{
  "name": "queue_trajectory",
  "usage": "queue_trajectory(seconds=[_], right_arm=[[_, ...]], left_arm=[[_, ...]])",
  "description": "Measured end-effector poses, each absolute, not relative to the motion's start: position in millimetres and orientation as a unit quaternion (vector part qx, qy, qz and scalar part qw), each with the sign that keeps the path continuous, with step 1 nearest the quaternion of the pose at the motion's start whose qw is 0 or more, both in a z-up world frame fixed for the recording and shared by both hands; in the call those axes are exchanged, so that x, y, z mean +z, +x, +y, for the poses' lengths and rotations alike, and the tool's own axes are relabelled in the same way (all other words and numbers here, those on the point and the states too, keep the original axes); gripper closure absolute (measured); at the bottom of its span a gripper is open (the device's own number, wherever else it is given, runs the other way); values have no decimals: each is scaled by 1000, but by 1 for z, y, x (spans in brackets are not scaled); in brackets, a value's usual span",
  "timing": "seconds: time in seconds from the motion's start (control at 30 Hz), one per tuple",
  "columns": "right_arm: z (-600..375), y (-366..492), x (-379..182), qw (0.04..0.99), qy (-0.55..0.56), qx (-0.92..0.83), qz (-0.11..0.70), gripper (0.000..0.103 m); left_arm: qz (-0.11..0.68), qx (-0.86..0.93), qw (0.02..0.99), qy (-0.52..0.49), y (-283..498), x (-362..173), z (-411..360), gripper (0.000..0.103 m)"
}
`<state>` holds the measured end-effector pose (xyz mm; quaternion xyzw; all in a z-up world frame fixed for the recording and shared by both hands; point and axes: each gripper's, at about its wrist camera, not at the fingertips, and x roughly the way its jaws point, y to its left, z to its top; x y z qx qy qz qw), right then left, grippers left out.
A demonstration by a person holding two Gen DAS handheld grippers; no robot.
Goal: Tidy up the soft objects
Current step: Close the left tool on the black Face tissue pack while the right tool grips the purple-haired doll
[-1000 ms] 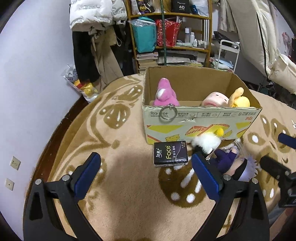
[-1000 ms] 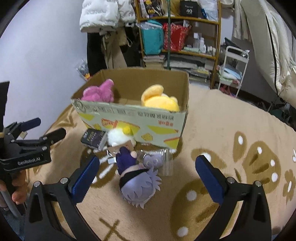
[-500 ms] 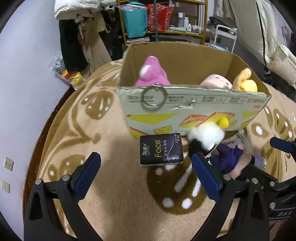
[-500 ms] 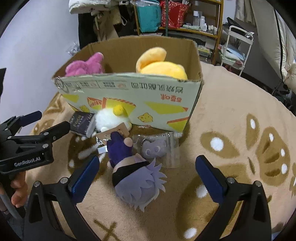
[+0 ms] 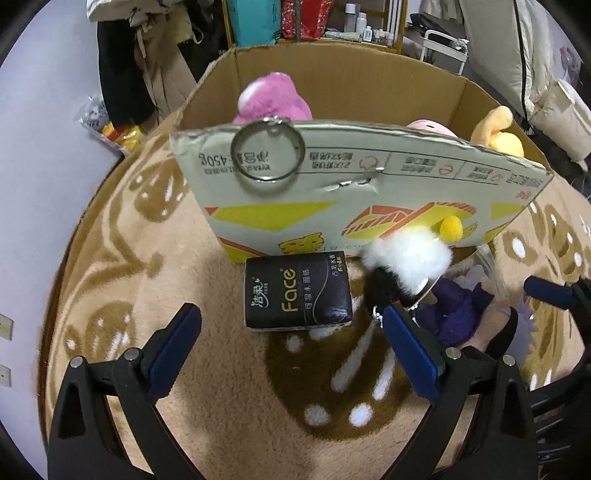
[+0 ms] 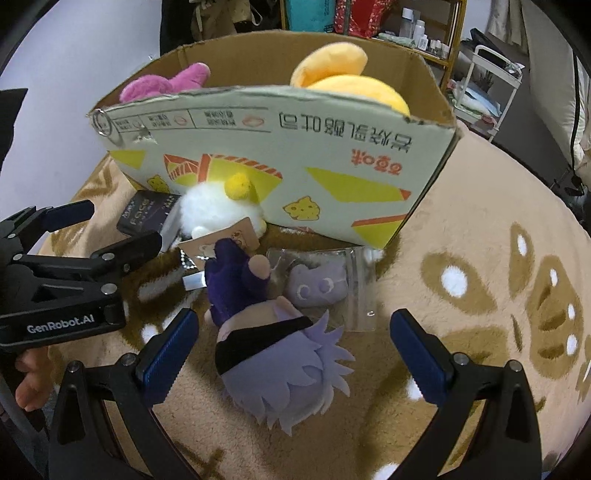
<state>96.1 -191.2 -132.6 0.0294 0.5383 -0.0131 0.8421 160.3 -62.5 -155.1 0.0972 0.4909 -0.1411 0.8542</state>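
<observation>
A black tissue pack (image 5: 297,291) lies on the rug before a cardboard box (image 5: 369,192). My left gripper (image 5: 291,347) is open just short of it, jaws wide on either side. A white fluffy toy (image 5: 406,258) lies right of the pack. A purple-haired doll (image 6: 273,347) lies on the rug between the open jaws of my right gripper (image 6: 295,350). A small purple plush in a clear bag (image 6: 321,288) lies beside the doll. The box holds a pink plush (image 5: 273,99) and a yellow plush (image 6: 343,74).
A metal ring (image 5: 267,149) hangs on the box's front rim. The patterned beige rug (image 6: 480,258) covers the floor. Shelves (image 5: 314,18) and hanging coats (image 5: 122,66) stand behind the box. The left gripper's body (image 6: 66,273) is at the right wrist view's left.
Both grippers have moved forward and down toward the box. The tissue pack and the doll now sit much closer to the open jaws. Nothing was grasped.
</observation>
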Motion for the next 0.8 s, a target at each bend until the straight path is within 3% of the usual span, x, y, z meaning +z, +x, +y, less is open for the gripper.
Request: queue_trajectory(seconds=[0.13, 0.23, 0.47, 0.57, 0.8], right_arm=[[-193, 98, -139, 836, 33, -12, 548, 0], [-194, 100, -145, 829, 37, 0, 558, 12], [-182, 101, -156, 815, 47, 47, 575, 43], [-178, 101, -156, 815, 45, 51, 576, 43], [-191, 100, -146, 820, 75, 52, 566, 44]], left_arm=[[499, -137, 850, 94, 166, -163, -61, 5], [505, -139, 847, 88, 168, -166, -61, 8], [520, -137, 839, 83, 175, -178, -62, 31], [515, -140, 842, 81, 175, -178, -62, 39], [501, -138, 849, 95, 163, -170, -65, 40]])
